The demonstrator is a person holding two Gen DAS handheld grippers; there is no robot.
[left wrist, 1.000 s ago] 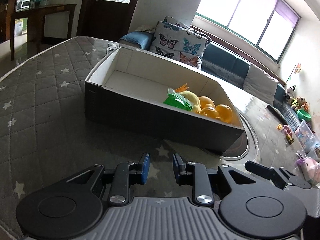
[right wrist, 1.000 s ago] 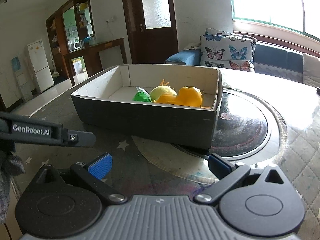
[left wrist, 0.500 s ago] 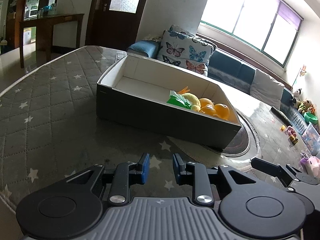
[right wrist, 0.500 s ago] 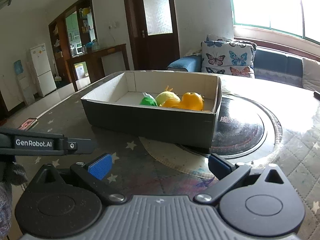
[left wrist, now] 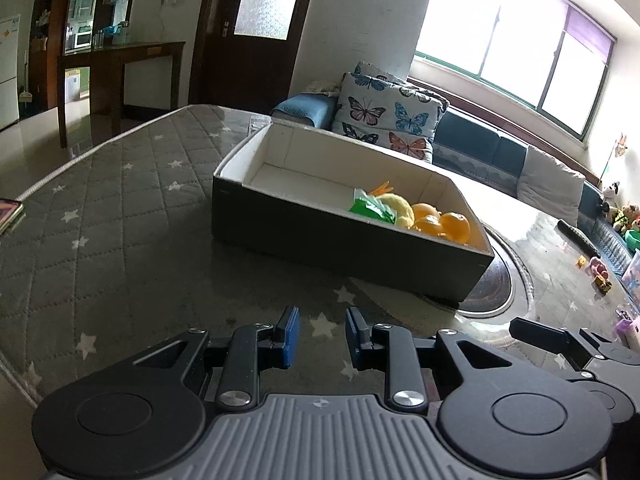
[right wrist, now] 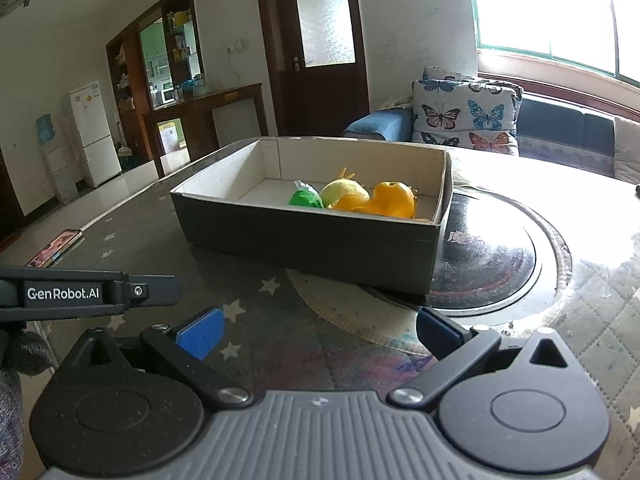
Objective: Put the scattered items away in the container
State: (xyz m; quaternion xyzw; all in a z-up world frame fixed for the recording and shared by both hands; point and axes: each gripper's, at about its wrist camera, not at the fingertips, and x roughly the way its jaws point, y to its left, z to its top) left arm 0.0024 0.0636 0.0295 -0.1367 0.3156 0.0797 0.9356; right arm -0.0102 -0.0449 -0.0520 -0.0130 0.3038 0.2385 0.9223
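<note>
on the grey star-quilted table (left wrist: 120, 240) sits a dark cardboard box (left wrist: 320, 240) with a white lining, its near right corner overlapping a round black disc (right wrist: 492, 264) set into the tabletop. inside the box, gathered at the right end, lie a green packet (right wrist: 306, 199), a pale yellow plush piece (right wrist: 344, 192) and orange fruits (right wrist: 394, 199), all touching one another; the left part of the box floor is bare white. the left gripper (left wrist: 322, 338) hangs low over the table in front of the box, well apart from it, its 2 blue-padded fingers (left wrist: 290, 340) set a narrow gap apart with nothing between them, only tablecloth showing through. the right gripper (right wrist: 320, 332) hovers in front of the box's near long wall, its jaws spread wide and empty, the left blue pad (right wrist: 200, 332) facing up toward the camera. in the right wrist view the black body of the left gripper, lettered "genrobot.ai", reaches in from the left edge, with a bit of grey knitted sleeve (right wrist: 12, 408) below it. a phone (right wrist: 54, 248) lies flat near the table's left edge. behind the table stand butterfly-print cushions (left wrist: 390, 120) on a dark sofa (left wrist: 480, 148) under a bright window.
</note>
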